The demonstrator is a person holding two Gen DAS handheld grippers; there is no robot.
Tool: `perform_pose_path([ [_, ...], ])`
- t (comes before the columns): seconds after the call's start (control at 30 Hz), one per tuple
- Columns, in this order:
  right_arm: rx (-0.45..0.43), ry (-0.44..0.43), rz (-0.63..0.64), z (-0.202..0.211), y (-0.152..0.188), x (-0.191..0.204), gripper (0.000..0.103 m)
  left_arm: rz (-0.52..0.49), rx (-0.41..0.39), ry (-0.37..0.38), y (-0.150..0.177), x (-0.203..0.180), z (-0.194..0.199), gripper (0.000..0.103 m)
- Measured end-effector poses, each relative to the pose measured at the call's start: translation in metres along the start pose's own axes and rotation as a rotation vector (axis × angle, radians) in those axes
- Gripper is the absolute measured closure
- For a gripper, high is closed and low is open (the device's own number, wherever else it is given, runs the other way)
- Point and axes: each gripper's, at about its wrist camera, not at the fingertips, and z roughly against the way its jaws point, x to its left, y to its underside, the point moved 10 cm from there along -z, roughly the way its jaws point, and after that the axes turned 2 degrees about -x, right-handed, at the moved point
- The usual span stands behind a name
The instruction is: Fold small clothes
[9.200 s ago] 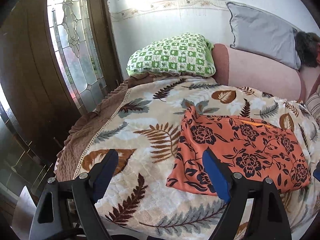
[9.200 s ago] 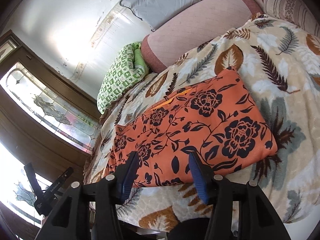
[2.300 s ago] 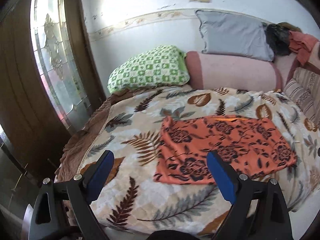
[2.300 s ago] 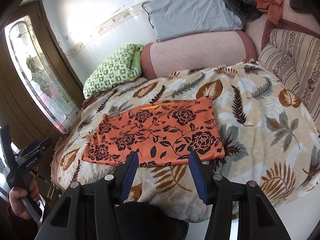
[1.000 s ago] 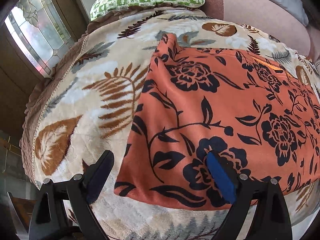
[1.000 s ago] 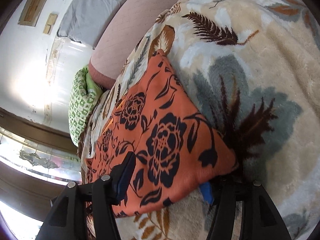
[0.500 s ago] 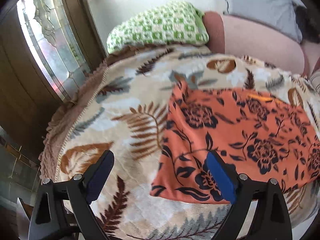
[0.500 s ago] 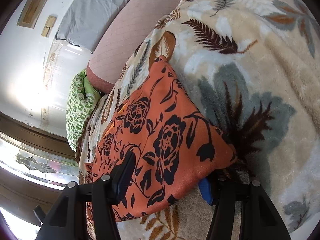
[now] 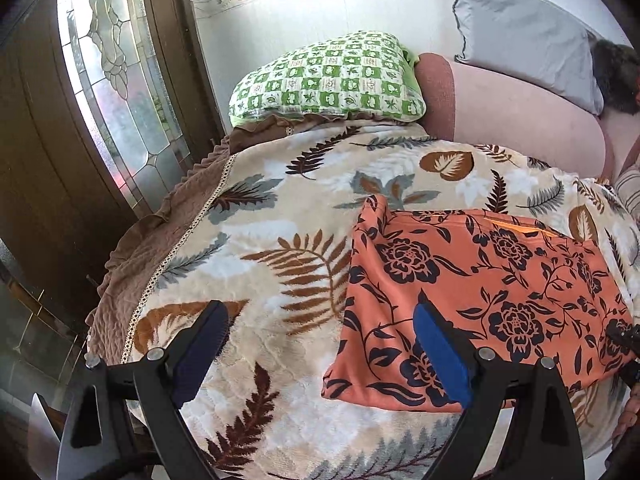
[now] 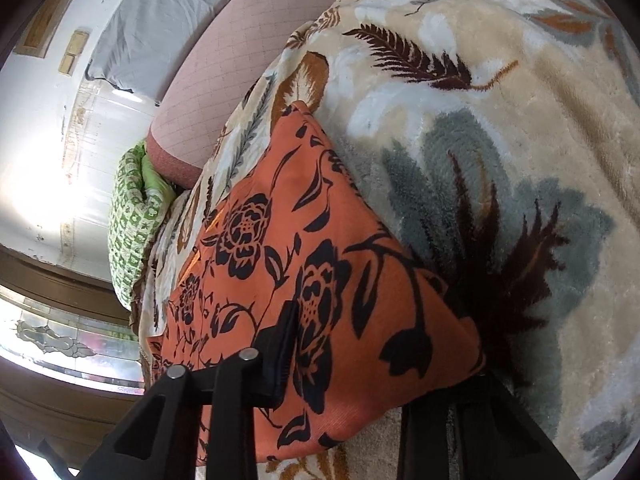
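Lying flat on the leaf-print blanket (image 9: 280, 216), the orange floral garment (image 9: 480, 280) sits toward the blanket's front edge, its long sides running parallel to that edge. The left gripper (image 9: 320, 344) hangs above the front edge with its jaws spread wide and holding nothing — the blue-padded right finger is over the garment's near-left corner, the other finger over bare blanket beside it. The right gripper (image 10: 372, 364) is at the garment's near-right corner (image 10: 460, 360): its left finger rests on top of the cloth, while the right finger is tucked below the corner, hidden by the fabric. The jaws straddle that corner, but whether they have pinched down on it I cannot tell.

The garment is thin, smooth cloth, a rectangle printed with black roses and vines; its far-left corner is slightly peaked. The blanket is plush and quilted-looking, with a brown ruffled trim (image 9: 160, 240) down its left edge. Bare blanket lies open on the left of the garment and behind it, as far as the green checked pillow (image 9: 328, 80) and pink bolster (image 9: 512, 120) at the back edge.
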Motion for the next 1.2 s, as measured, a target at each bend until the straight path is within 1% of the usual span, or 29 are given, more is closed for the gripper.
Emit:
perform_pose_path([
  [0.23, -0.023, 0.083, 0.100, 0.009, -0.003, 0.021, 0.085, 0.033, -0.008, 0.006, 0.002, 0.013, 0.000, 0.009],
  [0.33, -0.049, 0.098, 0.160, 0.019, -0.006, 0.041, 0.086, 0.047, -0.007, 0.005, 0.004, 0.020, -0.001, 0.009],
  [0.43, -0.075, 0.111, 0.236, 0.027, -0.006, 0.071, 0.087, 0.063, -0.004, 0.009, 0.007, 0.027, -0.003, 0.009],
  [0.6, -0.089, 0.055, 0.331, 0.035, 0.001, 0.131, 0.087, 0.085, 0.006, 0.002, 0.013, 0.041, -0.006, 0.009],
  [0.67, -0.085, 0.033, 0.340, 0.035, 0.006, 0.150, 0.087, 0.095, 0.017, -0.003, 0.017, 0.047, -0.008, 0.009],
  [0.73, -0.080, 0.022, 0.333, 0.032, 0.007, 0.160, 0.087, 0.102, 0.031, -0.007, 0.022, 0.051, -0.012, 0.009],
  [0.77, -0.085, 0.027, 0.331, 0.032, 0.006, 0.159, 0.087, 0.103, 0.037, -0.007, 0.024, 0.052, -0.014, 0.009],
  [0.83, -0.096, 0.043, 0.295, 0.030, 0.001, 0.143, 0.087, 0.093, 0.049, -0.008, 0.029, 0.052, -0.017, 0.009],
  [0.9, -0.103, 0.075, 0.224, 0.031, -0.007, 0.107, 0.087, 0.079, 0.061, -0.013, 0.032, 0.051, -0.021, 0.009],
  [0.97, -0.084, 0.096, 0.119, 0.029, -0.010, 0.063, 0.087, 0.077, 0.077, -0.012, 0.035, 0.049, -0.029, 0.009],
  [1.07, -0.024, 0.074, -0.028, 0.019, -0.006, 0.020, 0.087, 0.060, 0.119, -0.010, 0.039, 0.039, -0.049, 0.009],
  [1.1, -0.014, 0.069, -0.056, 0.014, -0.004, 0.015, 0.087, 0.041, 0.142, -0.007, 0.043, 0.033, -0.060, 0.009],
  [1.13, -0.018, 0.073, -0.050, 0.012, -0.004, 0.017, 0.087, 0.024, 0.163, -0.006, 0.046, 0.029, -0.069, 0.009],
  [1.2, -0.036, 0.073, 0.008, 0.013, -0.008, 0.035, 0.087, -0.011, 0.224, -0.021, 0.058, 0.023, -0.090, 0.009],
])
